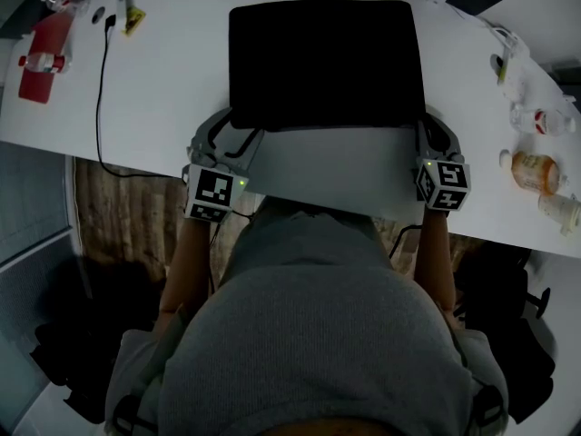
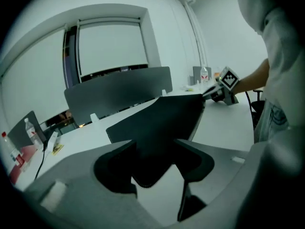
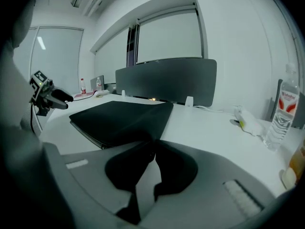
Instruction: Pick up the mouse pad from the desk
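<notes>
The left gripper's (image 2: 156,159) fingers (image 2: 119,168) stand apart, with the rounded near corner of the black mouse pad (image 2: 162,123) between them. The pads do not press on it. The right gripper's (image 3: 153,151) fingers (image 3: 178,168) are closed together on the opposite near corner of the mouse pad (image 3: 119,118), which they pinch at its edge.

In the head view the left gripper (image 1: 227,139) and right gripper (image 1: 425,127) sit at the two near corners of the mouse pad (image 1: 325,62). Their marker cubes (image 1: 215,193) face up just behind them. The pad lies square to the person on the white bench (image 1: 163,89), its far edge toward the back. In the left gripper view its right side looks raised toward the right gripper, while its far left corner rests on the bench; how far it is lifted I cannot tell.

A black cable (image 1: 100,89) runs across the left part of the bench and over its near edge, well apart from the pad. A red object (image 1: 41,53) lies at the far left. At the right stand an orange pill bottle (image 1: 536,171) and a clear water bottle (image 3: 281,113). A grey divider panel (image 3: 167,82) stands along the back of the bench. The person's grey top (image 1: 309,334) fills the lower part of the head view.
</notes>
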